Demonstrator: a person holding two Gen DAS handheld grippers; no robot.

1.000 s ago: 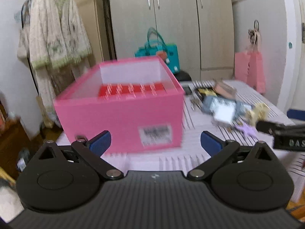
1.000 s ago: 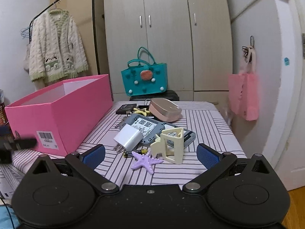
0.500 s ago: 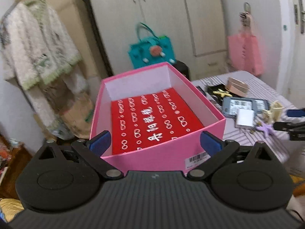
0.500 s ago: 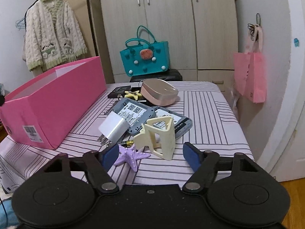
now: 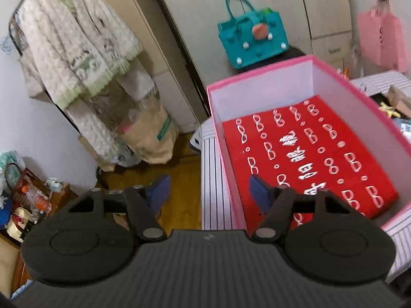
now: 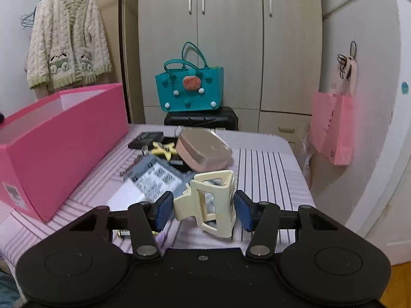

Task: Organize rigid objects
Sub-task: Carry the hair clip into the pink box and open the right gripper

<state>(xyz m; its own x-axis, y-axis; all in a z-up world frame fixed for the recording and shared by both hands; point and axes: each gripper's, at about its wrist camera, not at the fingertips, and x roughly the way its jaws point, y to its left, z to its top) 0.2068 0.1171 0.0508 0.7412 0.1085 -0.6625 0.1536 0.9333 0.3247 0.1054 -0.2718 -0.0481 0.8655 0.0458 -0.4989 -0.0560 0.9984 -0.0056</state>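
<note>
Left wrist: left gripper (image 5: 209,192), jaws just narrowed and part-spread, straddles the left wall of the pink cardboard box (image 5: 218,138), long axis near-to-far.

Right wrist: right gripper (image 6: 201,211), jaws just closing, brackets the upright cream plastic hair claw (image 6: 209,201) on the striped table (image 6: 267,164); contact unclear. Grey labelled device (image 6: 156,177) behind.

My view blurs the grey label case (image 6: 156,177); my frame hides most of the battery (image 6: 123,233).

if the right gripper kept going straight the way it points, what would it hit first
Likely the cream hair claw clip: it sits between the right gripper pads, which have just been closing. They look close but contact is unclear.
</note>
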